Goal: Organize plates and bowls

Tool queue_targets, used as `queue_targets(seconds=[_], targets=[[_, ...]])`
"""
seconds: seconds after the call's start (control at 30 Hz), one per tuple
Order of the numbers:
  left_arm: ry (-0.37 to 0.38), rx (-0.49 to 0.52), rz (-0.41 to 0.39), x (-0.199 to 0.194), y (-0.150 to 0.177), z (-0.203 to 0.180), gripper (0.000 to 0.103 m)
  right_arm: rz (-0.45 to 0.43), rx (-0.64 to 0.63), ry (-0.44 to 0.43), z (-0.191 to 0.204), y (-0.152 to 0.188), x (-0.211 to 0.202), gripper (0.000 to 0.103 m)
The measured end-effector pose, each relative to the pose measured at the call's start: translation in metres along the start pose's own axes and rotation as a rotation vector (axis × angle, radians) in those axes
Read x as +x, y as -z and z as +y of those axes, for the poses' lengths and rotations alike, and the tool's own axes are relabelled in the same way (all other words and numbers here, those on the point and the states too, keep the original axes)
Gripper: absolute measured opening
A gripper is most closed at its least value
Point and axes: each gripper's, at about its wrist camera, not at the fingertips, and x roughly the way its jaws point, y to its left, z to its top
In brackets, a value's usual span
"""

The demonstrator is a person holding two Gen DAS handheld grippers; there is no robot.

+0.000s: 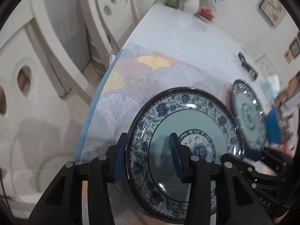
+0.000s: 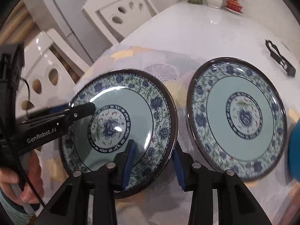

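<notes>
With both tools straddling opposite rims of the near plate [image 2: 131, 112], left tool [image 1: 148, 155] and right tool [image 2: 152, 164] half open and seemingly not yet clamped, an uneven squeeze could tip it against the second plate [image 2: 238, 120] just beside it.

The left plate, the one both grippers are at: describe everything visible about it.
The left plate is round, glossy, ceramic-looking, with a dark rim, a blue-and-green floral band, a plain pale teal ring and a blue flower medallion at the centre. It looks slightly tilted over the patterned tablecloth, apart from the second plate beside it. The left gripper and right gripper each straddle its rim, one finger inside, one outside; whether the fingers actually press on it is unclear.
</notes>
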Motion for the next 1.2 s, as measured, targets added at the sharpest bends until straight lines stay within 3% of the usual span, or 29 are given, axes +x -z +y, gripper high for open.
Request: queue_targets(seconds=[0.37, 0.63, 0.83, 1.2], targets=[[0.079, -0.061, -0.093, -0.075, 0.022, -0.024, 0.040, -0.047, 0.057, 0.023, 0.007, 0.008, -0.066, 0.038], [0.130, -0.064, -0.157, -0.129, 0.045, -0.042, 0.040, -0.125, 0.090, 0.068, 0.020, 0.037, -0.136, 0.038], [0.169, -0.056, -0.161, -0.152, 0.069, -0.051, 0.040, -0.134, 0.125, 0.078, 0.024, 0.068, -0.168, 0.038], [0.176, -0.067, -0.131, -0.164, 0.112, -0.055, 0.040, -0.102, 0.138, 0.081, 0.029, 0.115, -0.182, 0.038]])
